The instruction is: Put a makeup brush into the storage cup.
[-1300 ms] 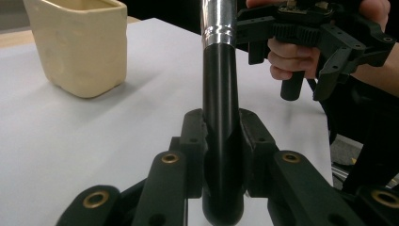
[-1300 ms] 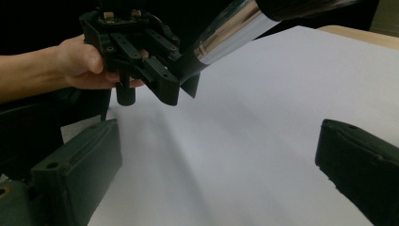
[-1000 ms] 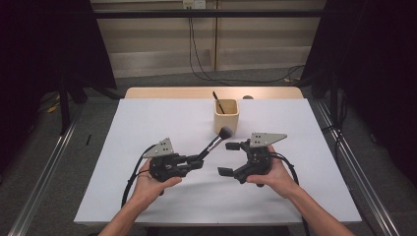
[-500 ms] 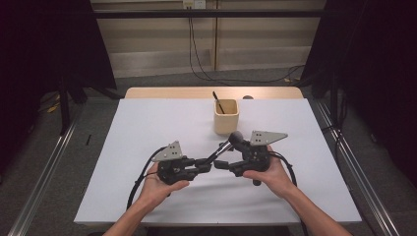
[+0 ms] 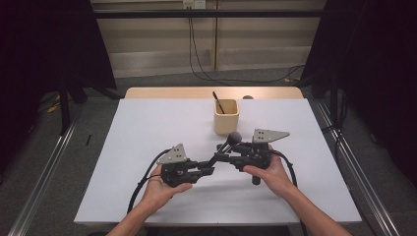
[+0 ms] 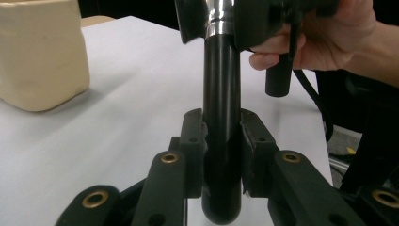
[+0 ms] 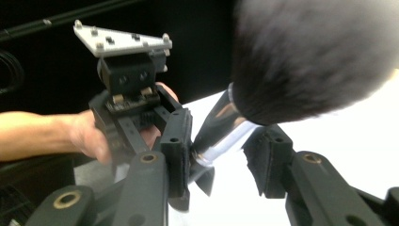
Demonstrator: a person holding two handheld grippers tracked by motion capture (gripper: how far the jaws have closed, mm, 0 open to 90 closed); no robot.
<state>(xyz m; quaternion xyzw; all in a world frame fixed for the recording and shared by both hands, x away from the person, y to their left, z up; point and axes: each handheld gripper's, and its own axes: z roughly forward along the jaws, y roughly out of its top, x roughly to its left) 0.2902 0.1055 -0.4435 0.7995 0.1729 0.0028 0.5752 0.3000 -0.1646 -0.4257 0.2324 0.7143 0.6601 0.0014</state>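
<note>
Brush (image 6: 221,117) handle between left jaws, ferrule between closing right jaws

brush head (image 7: 313,56) blurred and cropped, handle end (image 6: 221,207) cut off

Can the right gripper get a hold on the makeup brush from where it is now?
Probably yes. The makeup brush already lies between the right gripper's fingers, which have just been closing; one finger touches its ferrule, the other stands off. The left gripper holds its handle.
</note>
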